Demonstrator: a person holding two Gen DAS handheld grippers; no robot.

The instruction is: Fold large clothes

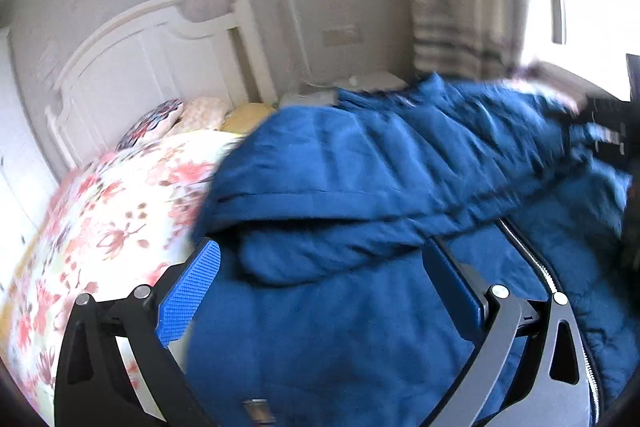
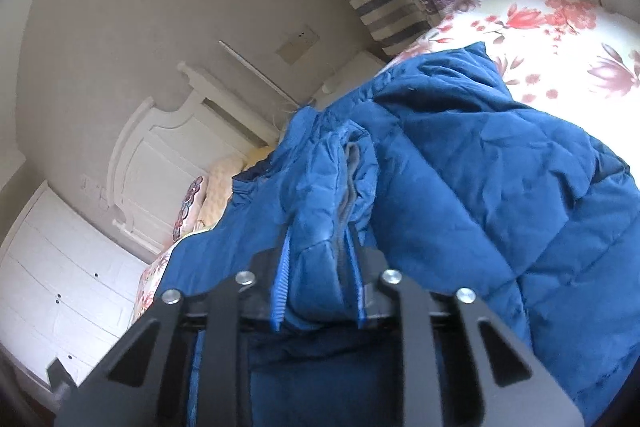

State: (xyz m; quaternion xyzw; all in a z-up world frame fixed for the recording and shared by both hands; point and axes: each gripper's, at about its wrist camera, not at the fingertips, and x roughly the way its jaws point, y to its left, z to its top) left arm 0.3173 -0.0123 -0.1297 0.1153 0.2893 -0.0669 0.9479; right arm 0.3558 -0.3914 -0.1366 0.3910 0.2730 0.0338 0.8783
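Flanking jacket (image 2: 460, 187): floral quilt (image 1: 100, 227), perhaps pillows (image 1: 200, 111)

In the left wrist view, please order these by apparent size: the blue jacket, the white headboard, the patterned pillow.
1. blue jacket, though nearness to the camera enlarges it.
2. white headboard.
3. patterned pillow, partly hidden by the floral quilt.

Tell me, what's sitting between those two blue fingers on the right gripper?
A bunched fold of the blue jacket, pinched by the right gripper, seen in the right wrist view.
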